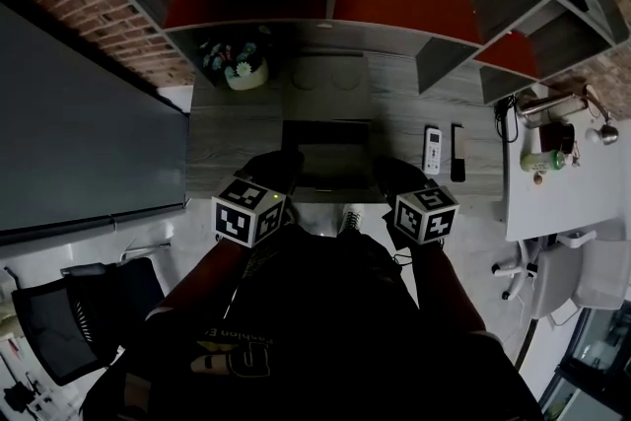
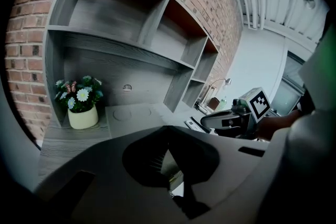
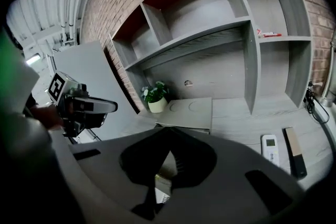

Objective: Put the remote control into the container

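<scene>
Two slim things lie side by side on the grey wooden desk (image 1: 404, 128), to the right of the dark open rectangular container (image 1: 325, 158): a white plastic remote control (image 1: 432, 150) and a black remote control (image 1: 457, 152). Either one looks light, stiff and a little slippery, so I would grip it across the narrow sides, near the middle. The left gripper (image 2: 168, 134) and the right gripper (image 3: 169, 136) hover before the container, each with its jaws closed together on nothing.

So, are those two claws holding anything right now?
Nothing is held. The left gripper and right gripper are both shut on nothing, and the white remote lies untouched on the desk.
</scene>
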A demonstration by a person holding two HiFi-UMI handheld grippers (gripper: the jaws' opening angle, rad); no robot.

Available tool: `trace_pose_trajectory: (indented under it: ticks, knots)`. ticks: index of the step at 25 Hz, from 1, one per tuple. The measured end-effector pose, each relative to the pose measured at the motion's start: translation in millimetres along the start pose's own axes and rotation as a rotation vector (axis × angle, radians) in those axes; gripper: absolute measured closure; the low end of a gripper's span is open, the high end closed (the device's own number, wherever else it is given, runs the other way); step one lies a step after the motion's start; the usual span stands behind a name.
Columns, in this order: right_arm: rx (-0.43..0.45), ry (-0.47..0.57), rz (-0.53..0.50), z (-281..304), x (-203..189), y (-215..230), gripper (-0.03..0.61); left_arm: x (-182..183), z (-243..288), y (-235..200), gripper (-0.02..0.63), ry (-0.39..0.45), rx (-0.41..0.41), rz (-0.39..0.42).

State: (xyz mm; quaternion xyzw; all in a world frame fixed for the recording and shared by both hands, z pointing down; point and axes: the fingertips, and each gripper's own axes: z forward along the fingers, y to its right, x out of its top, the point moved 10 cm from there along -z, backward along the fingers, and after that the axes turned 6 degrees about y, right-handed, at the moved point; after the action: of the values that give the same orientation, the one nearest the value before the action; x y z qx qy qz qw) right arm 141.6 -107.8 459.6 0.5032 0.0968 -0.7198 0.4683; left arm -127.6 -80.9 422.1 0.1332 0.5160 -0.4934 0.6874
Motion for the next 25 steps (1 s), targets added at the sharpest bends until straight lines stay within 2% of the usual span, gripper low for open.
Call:
trace_pose_trajectory:
  ticks: [10, 14, 16, 21, 25]
  knots:
    - [-0.024, 0.041, 0.067, -15.9, -7.5, 1.4, 0.571, 1.4, 13.8, 15.3, 0.607, -0.041, -0.052, 0.056]
    - [-0.052, 0.036, 0.077, -20.3, -11.2, 8.3, 0.571, 0.2, 20.4, 19.2, 0.607, -0.037, -0.086, 0.018]
    - [-0.076, 0.029, 0.082, -22.5, -14.0, 14.7, 0.571, 0.4, 24.9, 21.6, 0.607, -0.04, -0.088, 0.023]
    - [-0.131, 0.011, 0.095, -28.9, -21.8, 36.6, 0.571, -7.6, 42.4, 30.3, 0.607, -0.155, -0.079, 0.095]
    - [-0.192, -0.008, 0.097, -31.0, -30.2, 66.4, 0.569, -9.6, 57.4, 39.0, 0.607, -0.198, -0.078, 0.154]
